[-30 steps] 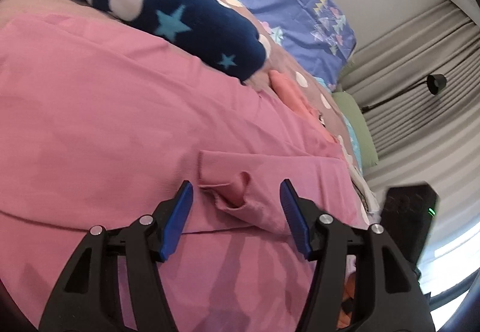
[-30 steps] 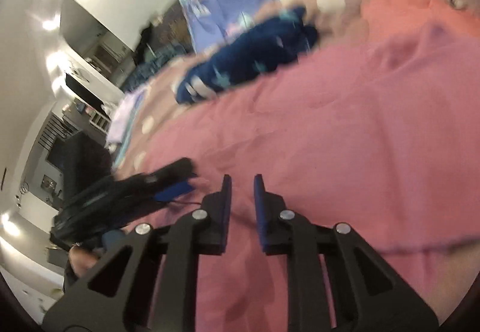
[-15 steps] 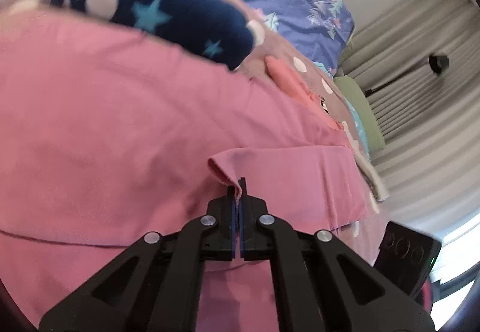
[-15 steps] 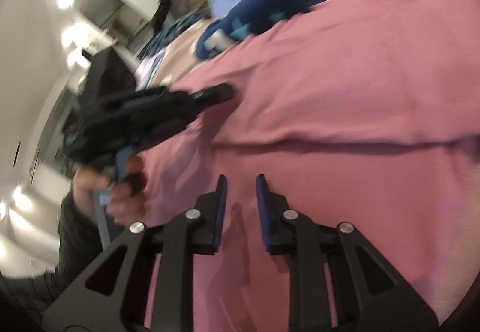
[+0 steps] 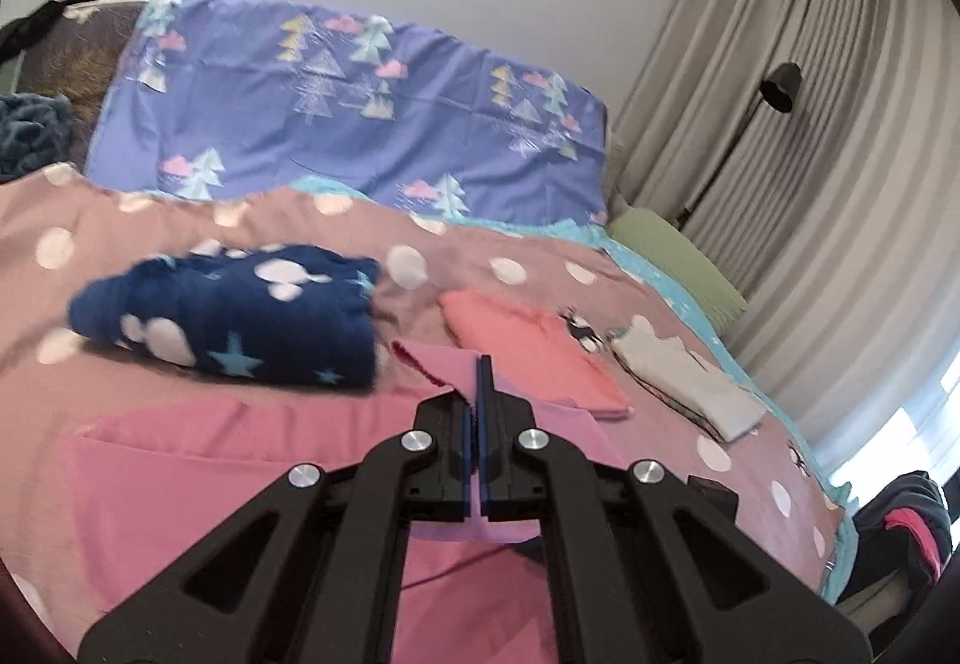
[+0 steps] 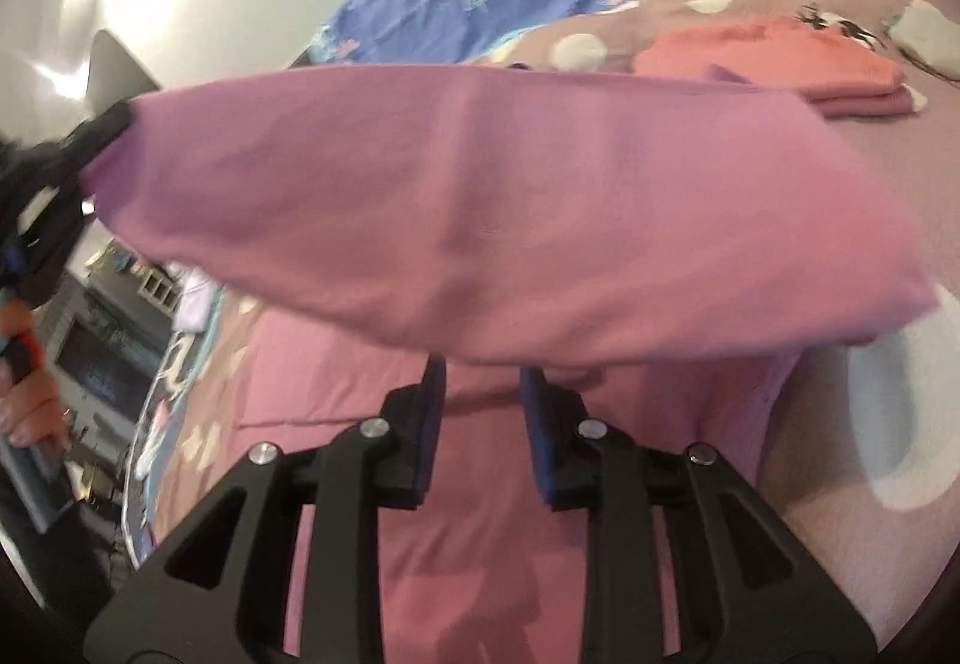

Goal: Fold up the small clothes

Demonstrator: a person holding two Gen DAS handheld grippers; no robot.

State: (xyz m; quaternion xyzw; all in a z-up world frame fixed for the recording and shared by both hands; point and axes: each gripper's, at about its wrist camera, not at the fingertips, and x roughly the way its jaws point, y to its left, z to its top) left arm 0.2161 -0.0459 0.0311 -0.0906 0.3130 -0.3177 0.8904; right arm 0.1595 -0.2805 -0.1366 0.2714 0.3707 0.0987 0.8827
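A pink garment lies spread on the dotted brown bedspread. My left gripper is shut on its edge and holds that edge up off the bed. In the right wrist view the raised part hangs as a wide pink flap stretching from the left gripper at the far left. My right gripper sits low under the flap's lower edge, over the flat part of the garment. Its jaws are opening, and its pads press on nothing.
A folded navy fleece with stars lies behind the garment. To its right are a folded coral piece and a folded whitish piece. A blue pillowcase, green pillow, curtains and lamp stand behind. A hand holds the left gripper.
The left gripper shut on a raised fold of the pink garment and rose with it, lifting a flap. The right gripper's jaws widened a little and it shifted under the flap.
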